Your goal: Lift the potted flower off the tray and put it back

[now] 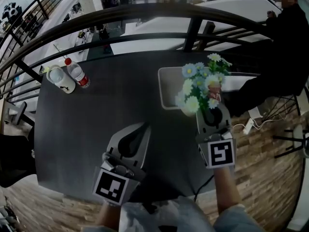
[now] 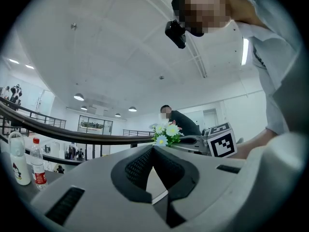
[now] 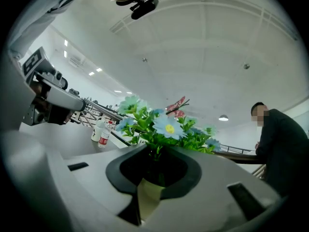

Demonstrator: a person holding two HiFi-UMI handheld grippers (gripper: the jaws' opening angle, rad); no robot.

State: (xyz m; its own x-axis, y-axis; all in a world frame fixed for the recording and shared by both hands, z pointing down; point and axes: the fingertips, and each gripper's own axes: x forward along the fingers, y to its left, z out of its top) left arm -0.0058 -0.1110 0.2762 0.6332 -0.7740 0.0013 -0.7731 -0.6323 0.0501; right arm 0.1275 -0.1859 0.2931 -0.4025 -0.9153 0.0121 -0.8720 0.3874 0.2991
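Observation:
The potted flower point(image 1: 200, 86), pale blue, white and yellow blooms over green leaves, hangs above the near right part of the grey tray point(image 1: 166, 88). My right gripper point(image 1: 212, 111) is shut on its pot, which the jaws hide in the head view. In the right gripper view the pale yellow-green pot point(image 3: 146, 196) sits between the jaws of the right gripper point(image 3: 153, 153), with the blooms point(image 3: 166, 128) rising above them. My left gripper point(image 1: 140, 129) is over the dark table point(image 1: 87, 129), left of the flower, shut with nothing in it. In the left gripper view the left gripper point(image 2: 153, 150) has its jaws together and the flower point(image 2: 166, 133) shows beyond.
A white bottle point(image 1: 62, 79) and a red-capped water bottle point(image 1: 77, 73) stand at the table's far left corner. A dark curved railing point(image 1: 145, 13) runs behind the table. A person in dark clothes point(image 1: 280, 47) sits at the far right. A white cable and plug point(image 1: 251, 124) lie on the floor.

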